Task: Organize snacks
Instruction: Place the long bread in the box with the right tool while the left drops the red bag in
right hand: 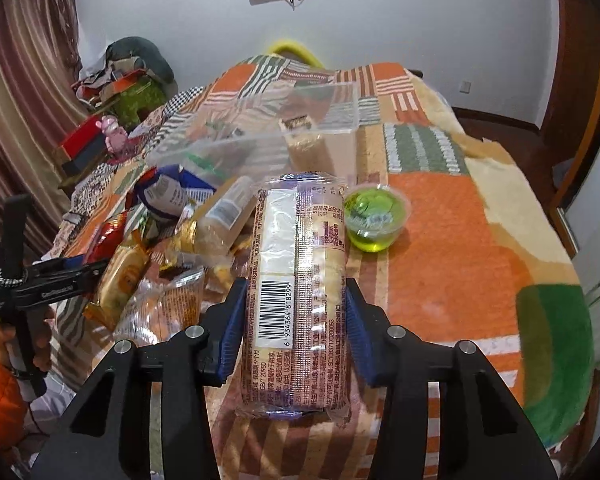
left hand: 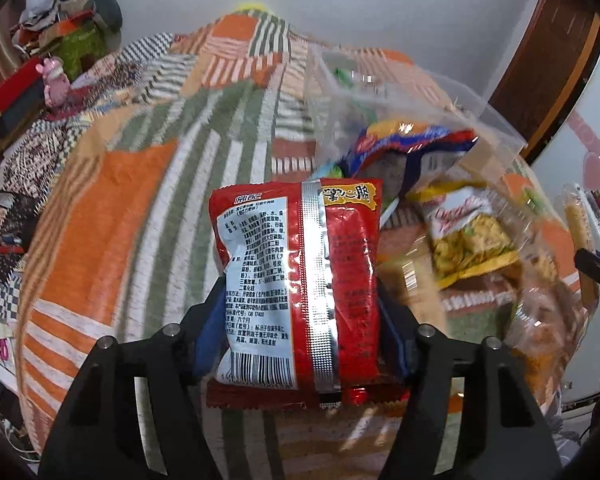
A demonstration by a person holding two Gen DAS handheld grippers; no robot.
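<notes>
A red snack packet [left hand: 300,280] was clamped in the left gripper [left hand: 300,320] at frame centre; a wrapped biscuit roll [right hand: 296,292] was gripped by the right gripper [right hand: 296,320], a green jelly cup [right hand: 376,216] just beyond.

The right gripper [right hand: 296,320] clamps a clear-wrapped roll of biscuits [right hand: 296,292] between its blue fingers [right hand: 232,328] above the bed [right hand: 460,240]. A green jelly cup [right hand: 374,216] sits just beside the roll's far end, and a heap of snack packets [right hand: 160,248] lies towards the bed's left edge.

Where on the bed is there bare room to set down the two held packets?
Free: the blanket right of the green jelly cup, out to the bed's edge, and the striped stretch left of the red packet. Crowded: the snack pile beside the clear bin, left of the long packet.
</notes>
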